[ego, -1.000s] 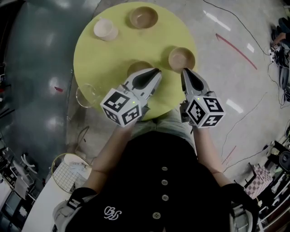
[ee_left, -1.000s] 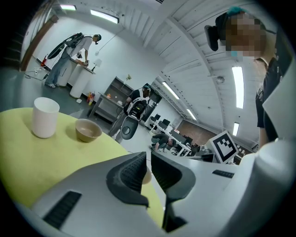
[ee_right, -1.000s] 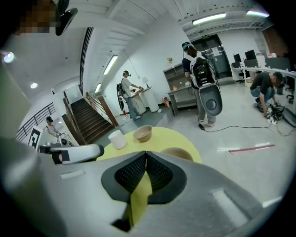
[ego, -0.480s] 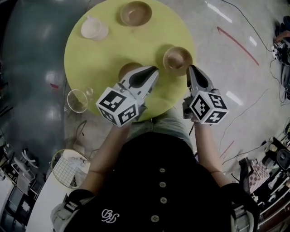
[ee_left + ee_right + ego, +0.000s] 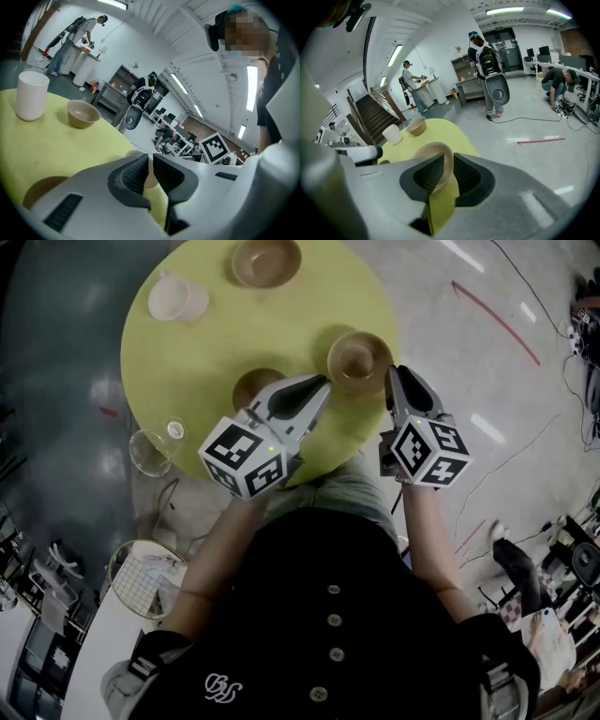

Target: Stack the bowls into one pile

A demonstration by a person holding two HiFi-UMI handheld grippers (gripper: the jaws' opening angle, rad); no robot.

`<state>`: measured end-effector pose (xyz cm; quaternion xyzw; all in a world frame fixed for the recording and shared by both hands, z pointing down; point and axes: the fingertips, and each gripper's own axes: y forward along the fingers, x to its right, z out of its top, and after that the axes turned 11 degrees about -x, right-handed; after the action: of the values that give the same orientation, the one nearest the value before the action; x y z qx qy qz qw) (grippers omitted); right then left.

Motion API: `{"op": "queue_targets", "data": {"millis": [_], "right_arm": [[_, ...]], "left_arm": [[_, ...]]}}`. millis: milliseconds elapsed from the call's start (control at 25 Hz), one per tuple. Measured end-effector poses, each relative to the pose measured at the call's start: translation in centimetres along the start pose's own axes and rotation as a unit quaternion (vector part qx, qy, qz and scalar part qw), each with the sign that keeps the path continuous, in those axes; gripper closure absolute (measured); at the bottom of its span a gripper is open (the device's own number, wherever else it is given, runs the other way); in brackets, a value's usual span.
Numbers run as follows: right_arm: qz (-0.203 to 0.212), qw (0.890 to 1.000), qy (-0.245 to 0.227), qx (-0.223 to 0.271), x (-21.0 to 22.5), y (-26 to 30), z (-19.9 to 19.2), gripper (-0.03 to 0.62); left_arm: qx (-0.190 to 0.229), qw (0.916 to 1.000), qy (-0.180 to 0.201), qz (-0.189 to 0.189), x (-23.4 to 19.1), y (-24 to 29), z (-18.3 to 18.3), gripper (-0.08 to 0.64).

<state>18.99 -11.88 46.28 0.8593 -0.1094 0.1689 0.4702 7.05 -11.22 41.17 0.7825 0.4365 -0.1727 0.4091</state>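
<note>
Right gripper (image 5: 449, 158) first: its jaws have just been opening and are now parted. The rim of the near bowl (image 5: 359, 359) is seen standing in the gap between the pads, though it can't really be told whether either pad is touching it. It's pointed away from the body and tipped fairly steeply down at the right-hand edge of that bowl, with its marker cube (image 5: 429, 452) turned up toward the head camera and the bare right forearm (image 5: 427, 540) stretched out behind it. Meanwhile the left gripper (image 5: 151, 158) is held flatter and angled in toward the right. Its jaws are closed down to a thin slit with nothing caught in them, and its tip is parked just beside the left side of the same bowl. A second bowl (image 5: 255, 388) is half covered by that gripper's body. The far bowl (image 5: 267, 261) is sat at the far edge of the round yellow-green table (image 5: 234, 338), well apart from the other two, with a white cup (image 5: 173, 298) near it. All three bowls are sat singly on the table.
</note>
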Motion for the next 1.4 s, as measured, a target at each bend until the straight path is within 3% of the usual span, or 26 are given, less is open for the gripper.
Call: {"op": "queue_targets", "data": {"millis": [320,800,1160,1400], "right_arm": [[0.005,1.000,0.009,-0.026,1.9,1.4,-1.1,0.540],[0.026,0.999,0.012,-0.035,1.1,2.8,-1.4,0.532],[0.010,0.999,0.009,-0.036,0.7,3.1,-0.9,0.577],[0.026,0.999,0.002,-0.037,-0.7,3.0,0.0,0.577]], "left_arm": [[-0.004,0.9999,-0.011,0.009,-0.7,1.2,-0.2,0.520],[-0.002,0.9998,-0.019,0.010,-1.0,1.3,-0.3,0.520],[0.012,0.9996,-0.022,0.016,-1.3,0.4,0.1,0.520],[0.029,0.9990,-0.023,0.026,-1.6,-0.5,0.9,0.520]]}}
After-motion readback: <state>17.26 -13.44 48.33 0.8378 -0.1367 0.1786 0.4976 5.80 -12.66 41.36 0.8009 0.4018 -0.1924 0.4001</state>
